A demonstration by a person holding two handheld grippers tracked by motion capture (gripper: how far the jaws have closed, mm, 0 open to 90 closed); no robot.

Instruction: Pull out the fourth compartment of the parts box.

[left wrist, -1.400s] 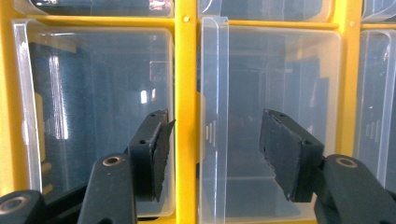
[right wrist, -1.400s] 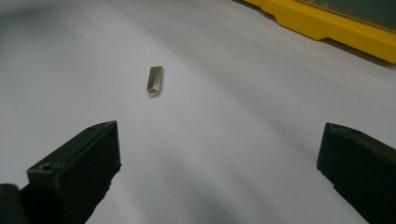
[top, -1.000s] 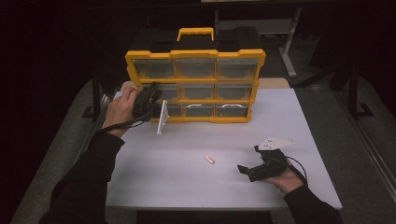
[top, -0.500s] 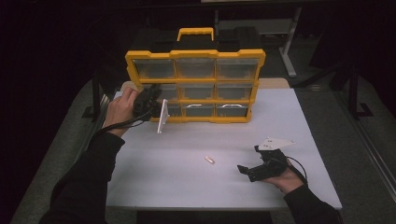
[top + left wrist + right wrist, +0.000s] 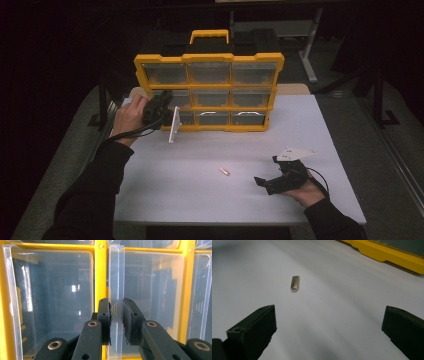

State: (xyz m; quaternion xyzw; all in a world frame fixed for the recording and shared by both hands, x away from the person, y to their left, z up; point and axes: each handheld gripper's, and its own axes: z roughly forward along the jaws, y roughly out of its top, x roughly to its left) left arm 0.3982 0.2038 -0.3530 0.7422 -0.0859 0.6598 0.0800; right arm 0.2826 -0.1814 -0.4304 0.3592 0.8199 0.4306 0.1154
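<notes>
We found the left gripper clamped on the upright drawer handle, the drawer organizer at its twelve o'clock, while the right gripper stood apart with the small metal piece at eleven o'clock.

Drawer handle: clear glossy plastic. Organiser frame: yellow smooth plastic. Small piece: shiny metal. Counter: matt white.

The box is yellow with clear drawers. The counter is white. The tools are black.
</notes>
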